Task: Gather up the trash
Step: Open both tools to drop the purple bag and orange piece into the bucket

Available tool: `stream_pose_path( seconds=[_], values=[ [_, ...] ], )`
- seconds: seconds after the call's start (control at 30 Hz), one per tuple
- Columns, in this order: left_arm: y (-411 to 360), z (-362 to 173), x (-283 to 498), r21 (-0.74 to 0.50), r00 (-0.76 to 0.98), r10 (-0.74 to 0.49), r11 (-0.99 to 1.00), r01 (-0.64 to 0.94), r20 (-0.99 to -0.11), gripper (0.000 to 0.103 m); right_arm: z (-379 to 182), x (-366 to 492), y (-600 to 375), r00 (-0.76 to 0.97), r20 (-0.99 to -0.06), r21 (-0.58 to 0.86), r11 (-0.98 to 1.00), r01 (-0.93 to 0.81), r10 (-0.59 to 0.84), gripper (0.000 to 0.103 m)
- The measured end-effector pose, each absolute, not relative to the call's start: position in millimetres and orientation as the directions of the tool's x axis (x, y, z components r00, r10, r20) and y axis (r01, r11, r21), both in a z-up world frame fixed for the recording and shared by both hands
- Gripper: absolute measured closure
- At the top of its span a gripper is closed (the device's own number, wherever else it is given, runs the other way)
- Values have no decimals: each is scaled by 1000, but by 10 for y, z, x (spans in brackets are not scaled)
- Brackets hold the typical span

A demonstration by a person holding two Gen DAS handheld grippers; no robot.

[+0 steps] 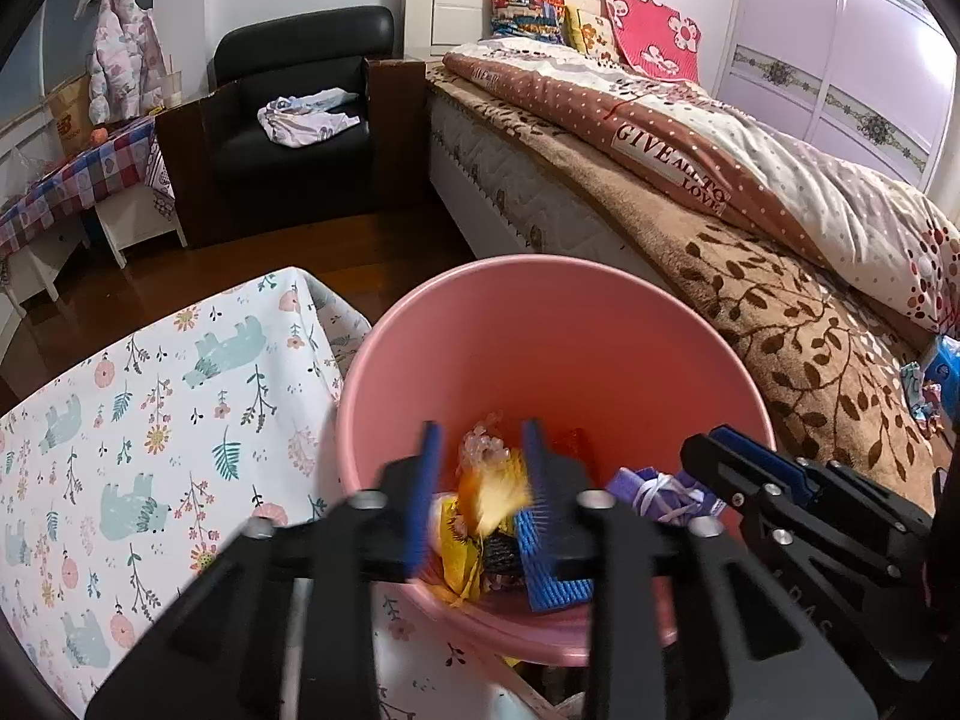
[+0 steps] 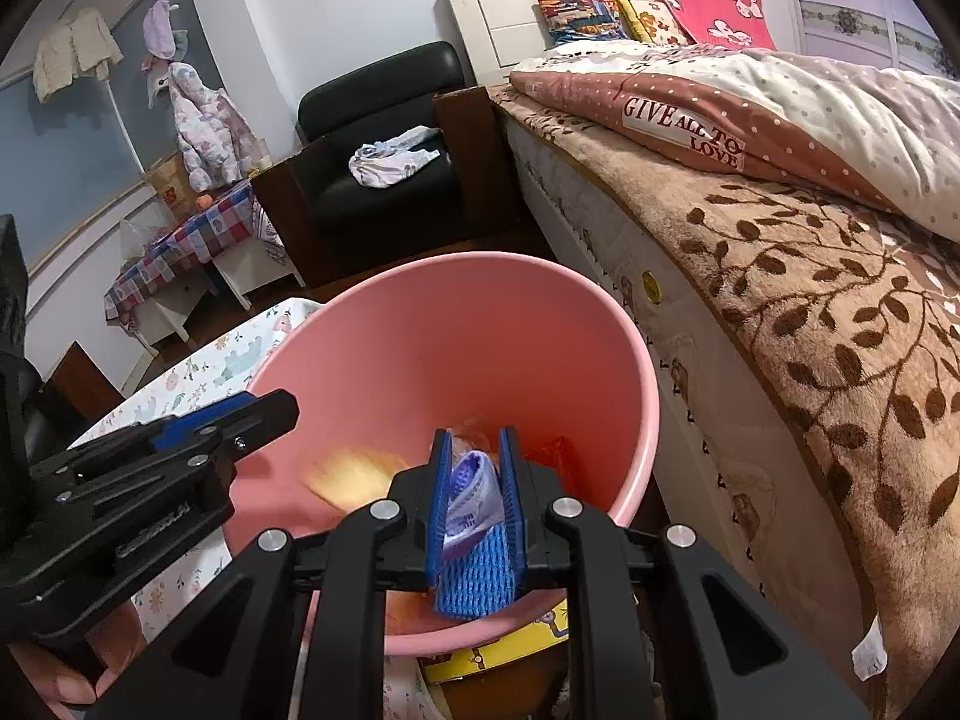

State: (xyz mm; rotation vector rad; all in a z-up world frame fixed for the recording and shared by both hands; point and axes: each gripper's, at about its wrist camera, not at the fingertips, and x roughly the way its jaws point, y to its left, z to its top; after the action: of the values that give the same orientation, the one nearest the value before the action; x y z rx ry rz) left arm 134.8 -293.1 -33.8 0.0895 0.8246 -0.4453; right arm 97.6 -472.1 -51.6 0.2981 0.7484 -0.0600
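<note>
Both grippers over pink bin (image 1: 540, 330). Left gripper (image 1: 480, 468) parted, yellow wrapper (image 1: 498, 495) blurred between fingers. Right gripper (image 2: 474, 474) clamped on purple wrapper (image 2: 474, 498).

Pink bin (image 1: 540, 324) mouth open above; bed (image 1: 780, 324) seemingly close beside, table (image 1: 150, 420) opposite.

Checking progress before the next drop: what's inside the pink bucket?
In the pink bucket: a yellow wrapper, something orange-red, clear crinkly plastic. The grippers hide the rest of the bottom.
</note>
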Motion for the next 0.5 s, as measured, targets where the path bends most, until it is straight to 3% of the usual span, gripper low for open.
stream_pose_path(
  seconds=[0.17,0.23,0.3,0.5],
  values=[
    [-2907,-287,1318,-110,592,-366,900,423,-718,54,-516,971,-4718,734,-677,244,957,158,52,87],
    [-2896,-264,1300,-113,594,-369,899,423,-715,53,-511,973,-4708,733,-678,243,957,157,51,79],
    [-2877,-245,1294,-117,594,-369,900,419,-714,50,-487,951,-4704,739,-672,239,957,162,43,62],
    [-2784,-132,1247,-133,603,-384,899,417,-699,49,-381,880,-4696,758,-651,245,957,157,42,49]
  ],
)
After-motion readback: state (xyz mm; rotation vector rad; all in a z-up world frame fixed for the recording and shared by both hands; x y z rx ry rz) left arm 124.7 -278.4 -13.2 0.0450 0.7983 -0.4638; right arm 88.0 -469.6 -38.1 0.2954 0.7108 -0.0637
